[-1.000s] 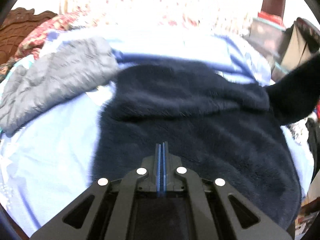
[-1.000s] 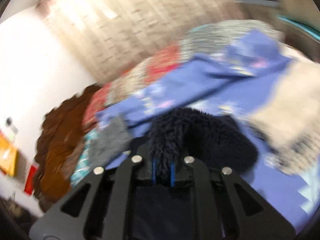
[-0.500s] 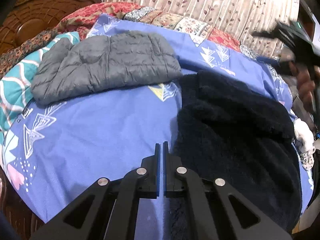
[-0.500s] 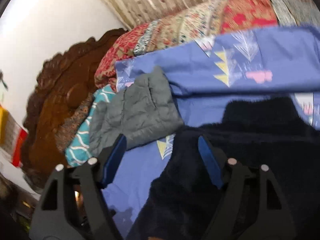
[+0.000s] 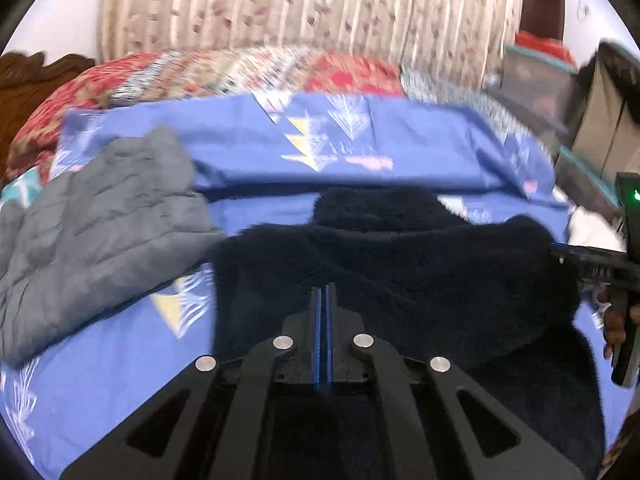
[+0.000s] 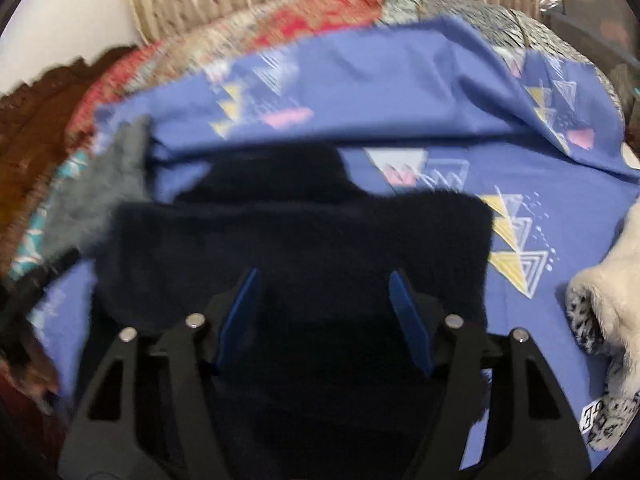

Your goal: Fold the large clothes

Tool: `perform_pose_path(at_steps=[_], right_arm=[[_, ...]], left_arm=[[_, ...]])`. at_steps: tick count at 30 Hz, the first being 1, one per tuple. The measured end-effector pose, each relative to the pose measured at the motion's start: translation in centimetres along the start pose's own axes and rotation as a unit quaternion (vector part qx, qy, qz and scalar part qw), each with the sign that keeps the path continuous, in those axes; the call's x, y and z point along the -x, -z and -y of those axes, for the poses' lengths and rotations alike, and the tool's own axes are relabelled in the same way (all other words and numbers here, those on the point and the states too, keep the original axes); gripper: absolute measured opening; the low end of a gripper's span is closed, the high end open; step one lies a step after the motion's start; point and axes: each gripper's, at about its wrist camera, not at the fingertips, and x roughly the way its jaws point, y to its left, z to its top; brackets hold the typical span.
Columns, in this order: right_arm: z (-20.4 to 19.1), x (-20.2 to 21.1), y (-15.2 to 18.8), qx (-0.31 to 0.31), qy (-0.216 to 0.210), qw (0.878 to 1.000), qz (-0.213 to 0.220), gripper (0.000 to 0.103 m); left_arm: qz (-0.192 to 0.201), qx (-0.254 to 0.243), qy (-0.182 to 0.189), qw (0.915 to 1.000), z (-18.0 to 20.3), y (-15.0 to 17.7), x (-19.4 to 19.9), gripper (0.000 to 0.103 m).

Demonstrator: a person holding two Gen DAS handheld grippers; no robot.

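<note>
A dark navy fleece garment lies folded on the blue patterned bedsheet; it also fills the middle of the right wrist view. My left gripper is shut and empty, its tips over the fleece's near left part. My right gripper is open and empty, its blue pads spread above the fleece. The right gripper's body shows at the right edge of the left wrist view.
A folded grey quilted jacket lies left of the fleece. A white and spotted fluffy garment lies at the right. Patterned red pillows and a curtain are behind. A carved wooden headboard stands at the far left.
My right gripper let go of the fleece and opened one second to half a second ago. Both grippers have swung to face the fleece squarely.
</note>
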Motion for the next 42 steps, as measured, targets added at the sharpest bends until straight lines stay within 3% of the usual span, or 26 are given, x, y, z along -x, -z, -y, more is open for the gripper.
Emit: perform_pose_path(at_steps=[3,5,8,13,20,26,29,36,42], right_arm=[[2.4,-3.5,1.3,-0.030,0.015,0.999,-0.022,0.062],[4.1,-5.4,2.1,-0.051,0.015,0.998,-0.027,0.062],[4.3,-6.5,2.4,-0.069,0.011,0.997,-0.022,0.062],[2.8,-7.1,2.2,-0.048,0.043,0.998,-0.018,0.065],[-0.4,0.2,4.1,0.004,0.055,0.998,0.033,0.065],[-2.4,7.2,12.1,0.009,0.013,0.999,0.031,0.069],[-3.2,8.8,16.2,0.024,0.026,0.999,0.012,0.069],[-2.4,8.1,23.8,0.019,0.058,0.996,-0.059,0.070],[-1.0,7.6,24.8,-0.037,0.019,0.998,-0.040,0.082]], left_arm=[[-0.066,-0.018,-0.076,0.9947,0.3,0.7,-5.9,0.025],[-0.099,-0.014,-0.085,0.9913,-0.5,2.0,-8.5,0.025],[-0.065,-0.044,-0.108,0.9911,0.3,3.4,-8.9,0.025],[-0.069,-0.046,-0.121,0.9893,0.6,3.4,-8.6,0.025],[-0.071,-0.029,-0.113,0.9907,1.4,3.4,-4.1,0.025],[-0.085,-0.009,-0.088,0.9924,1.4,6.6,2.0,0.025],[-0.101,-0.015,-0.092,0.9905,1.2,9.8,4.4,0.025],[-0.154,0.002,-0.107,0.9823,-0.2,15.5,5.8,0.025],[-0.147,0.010,-0.128,0.9809,-0.3,17.5,6.8,0.025]])
